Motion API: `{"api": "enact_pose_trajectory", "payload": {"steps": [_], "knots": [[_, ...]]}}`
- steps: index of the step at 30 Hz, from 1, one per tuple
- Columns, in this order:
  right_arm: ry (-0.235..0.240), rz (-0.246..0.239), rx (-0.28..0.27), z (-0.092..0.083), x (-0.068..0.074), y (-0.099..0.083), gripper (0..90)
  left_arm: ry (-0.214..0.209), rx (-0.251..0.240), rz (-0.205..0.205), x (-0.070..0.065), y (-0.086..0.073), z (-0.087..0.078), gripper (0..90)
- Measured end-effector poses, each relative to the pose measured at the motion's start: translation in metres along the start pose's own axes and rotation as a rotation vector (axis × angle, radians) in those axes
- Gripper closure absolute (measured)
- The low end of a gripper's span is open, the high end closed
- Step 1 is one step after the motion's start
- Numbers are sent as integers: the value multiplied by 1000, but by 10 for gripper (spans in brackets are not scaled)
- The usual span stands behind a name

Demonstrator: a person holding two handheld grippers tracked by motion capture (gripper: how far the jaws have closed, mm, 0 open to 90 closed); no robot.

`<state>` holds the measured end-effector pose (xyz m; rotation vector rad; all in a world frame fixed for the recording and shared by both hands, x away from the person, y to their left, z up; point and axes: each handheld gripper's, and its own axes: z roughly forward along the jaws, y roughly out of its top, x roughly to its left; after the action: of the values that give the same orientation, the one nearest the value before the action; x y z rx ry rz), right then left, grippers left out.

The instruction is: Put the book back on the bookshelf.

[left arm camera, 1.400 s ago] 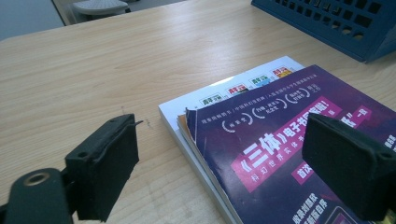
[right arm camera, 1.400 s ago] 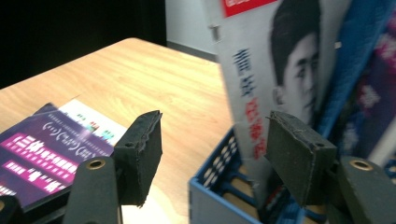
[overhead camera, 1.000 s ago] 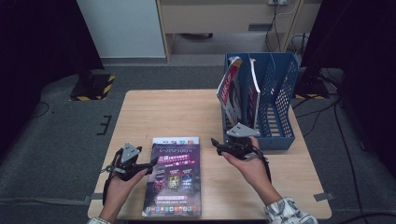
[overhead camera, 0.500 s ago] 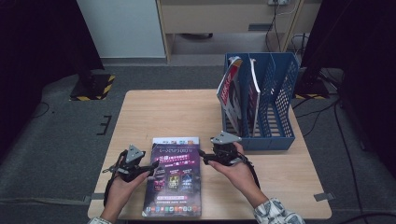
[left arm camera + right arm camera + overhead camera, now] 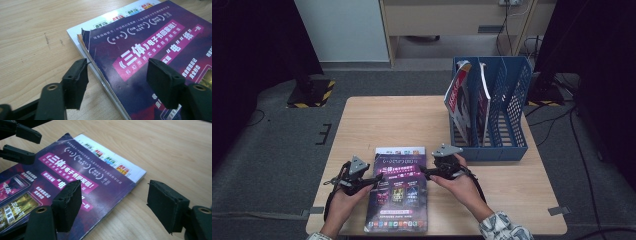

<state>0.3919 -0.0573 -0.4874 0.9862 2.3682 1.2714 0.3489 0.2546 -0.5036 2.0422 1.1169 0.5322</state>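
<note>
While flat, magazine (image 5: 398,192) between each hand-held gripper (image 5: 374,179).

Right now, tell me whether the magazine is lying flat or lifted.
Flat: the magazine rests on the table, closed.

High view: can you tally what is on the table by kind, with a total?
Magazines lying flat: 1, the purple one near the front edge.
Magazines standing in the rack: 2, a red-covered one and another in the next slot.
Blue file racks: 1.
Hand-held tongs: 2, left and right.
Total: 6.
</note>
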Motion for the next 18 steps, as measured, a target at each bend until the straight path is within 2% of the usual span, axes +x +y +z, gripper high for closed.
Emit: {"api": "enact_pose_trajectory", "payload": {"steps": [8, 18], "knots": [[14, -6, 25, 7, 3, -3, 276, 0, 32, 9, 0, -2, 3, 380], [30, 4, 40, 12, 3, -4, 274, -2, 37, 17, 0, -2, 4, 389]]}}
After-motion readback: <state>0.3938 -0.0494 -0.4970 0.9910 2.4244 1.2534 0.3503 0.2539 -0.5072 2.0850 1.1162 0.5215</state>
